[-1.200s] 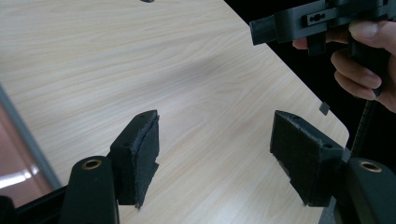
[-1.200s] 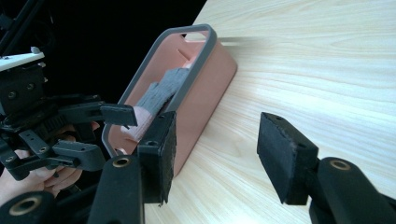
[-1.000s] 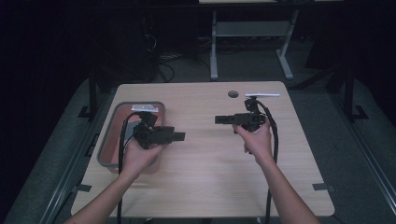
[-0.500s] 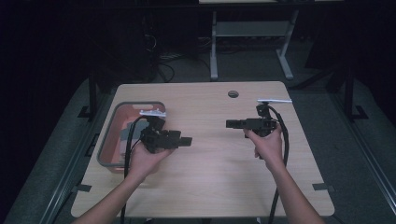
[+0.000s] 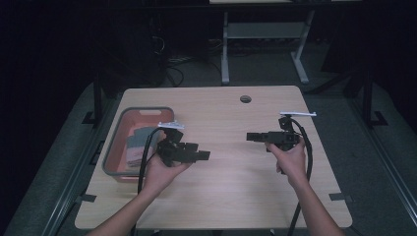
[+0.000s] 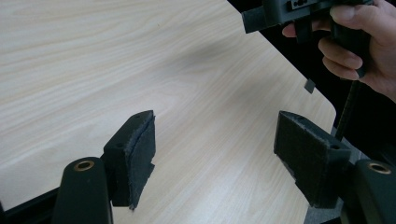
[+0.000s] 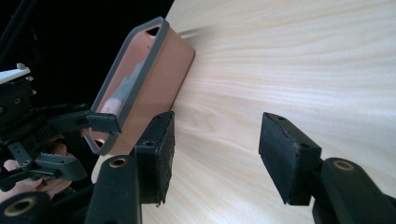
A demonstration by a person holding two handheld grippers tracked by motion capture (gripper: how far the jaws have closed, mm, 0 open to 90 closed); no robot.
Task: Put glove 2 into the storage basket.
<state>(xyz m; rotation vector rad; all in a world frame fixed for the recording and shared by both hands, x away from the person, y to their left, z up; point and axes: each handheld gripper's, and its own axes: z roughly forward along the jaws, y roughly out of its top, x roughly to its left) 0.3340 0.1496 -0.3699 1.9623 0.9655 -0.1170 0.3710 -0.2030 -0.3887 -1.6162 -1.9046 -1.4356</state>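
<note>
Seemingly pre-grasp: left gripper (image 5: 202,156) and right gripper (image 5: 252,136) hover spread, empty, facing each other; folded cloths (image 5: 138,142) lie in the bin (image 5: 147,111) at nine o'clock, needing a reach.

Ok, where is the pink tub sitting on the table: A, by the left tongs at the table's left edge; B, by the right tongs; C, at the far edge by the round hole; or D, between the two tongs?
A: the high view shows the pink tub at the table's left edge, right beside the left tongs.
</note>
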